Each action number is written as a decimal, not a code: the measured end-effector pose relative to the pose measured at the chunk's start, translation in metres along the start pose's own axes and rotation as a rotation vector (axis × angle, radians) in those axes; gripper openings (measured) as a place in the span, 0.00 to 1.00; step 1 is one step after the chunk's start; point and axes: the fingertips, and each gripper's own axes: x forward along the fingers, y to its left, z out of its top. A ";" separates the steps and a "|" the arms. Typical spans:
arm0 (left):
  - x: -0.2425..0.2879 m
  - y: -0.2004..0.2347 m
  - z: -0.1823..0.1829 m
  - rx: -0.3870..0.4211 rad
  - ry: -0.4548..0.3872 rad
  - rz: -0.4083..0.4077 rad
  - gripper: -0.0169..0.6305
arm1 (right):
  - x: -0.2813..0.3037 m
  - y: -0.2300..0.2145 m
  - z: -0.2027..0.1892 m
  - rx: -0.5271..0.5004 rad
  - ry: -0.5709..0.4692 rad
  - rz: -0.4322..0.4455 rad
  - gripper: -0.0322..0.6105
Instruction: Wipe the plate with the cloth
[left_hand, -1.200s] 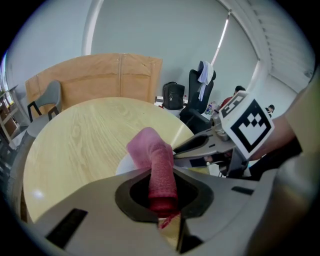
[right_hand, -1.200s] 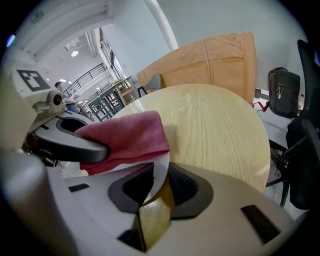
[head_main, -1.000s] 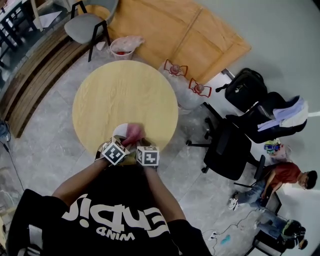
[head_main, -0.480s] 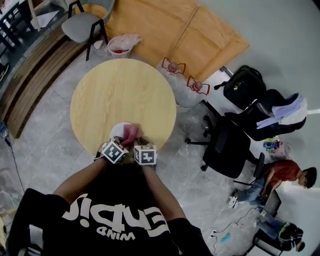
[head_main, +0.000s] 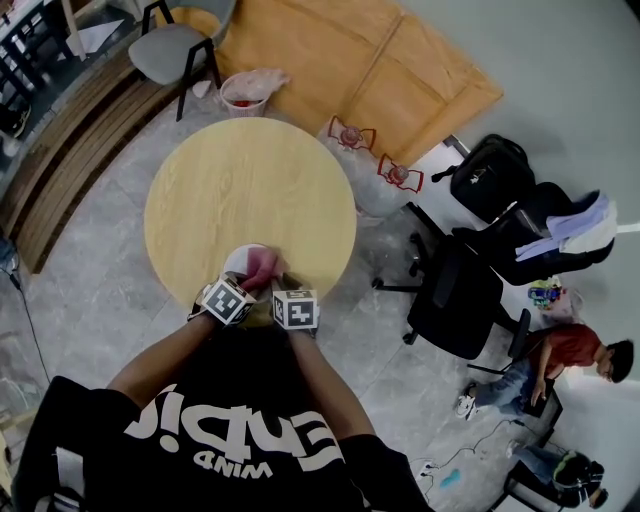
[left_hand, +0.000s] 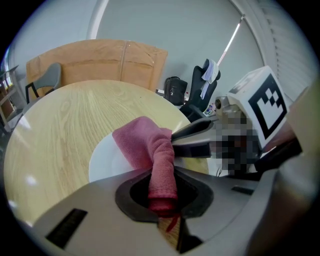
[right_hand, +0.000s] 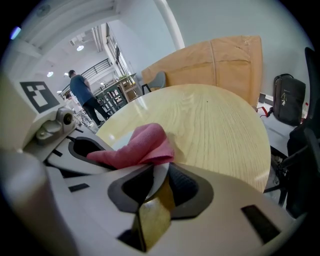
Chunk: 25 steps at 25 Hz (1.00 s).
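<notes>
cloth (head_main: 265, 268) on plate (head_main: 238, 259), on table (head_main: 250, 185) (near edge)

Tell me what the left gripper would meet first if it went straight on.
Likely the white plate, just ahead under the pink cloth that the left gripper holds; depth is unclear.

From my head, the cloth (head_main: 264, 268) covers much of the plate (head_main: 238, 259) at the tabletop's (head_main: 250, 180) near edge. My left gripper (left_hand: 162, 197) hides the cloth's lower end and the plate's near rim. My right gripper (right_hand: 156, 187) hides the rim below its pads.
</notes>
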 end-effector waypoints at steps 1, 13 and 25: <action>-0.001 0.000 0.000 0.000 0.001 -0.001 0.10 | 0.000 0.000 0.000 0.000 0.001 0.000 0.22; -0.013 0.017 -0.010 -0.015 0.014 0.038 0.10 | -0.001 0.001 -0.001 -0.006 0.006 0.013 0.22; -0.026 0.033 -0.012 -0.056 0.006 0.071 0.10 | -0.002 0.000 0.001 0.002 -0.007 0.017 0.22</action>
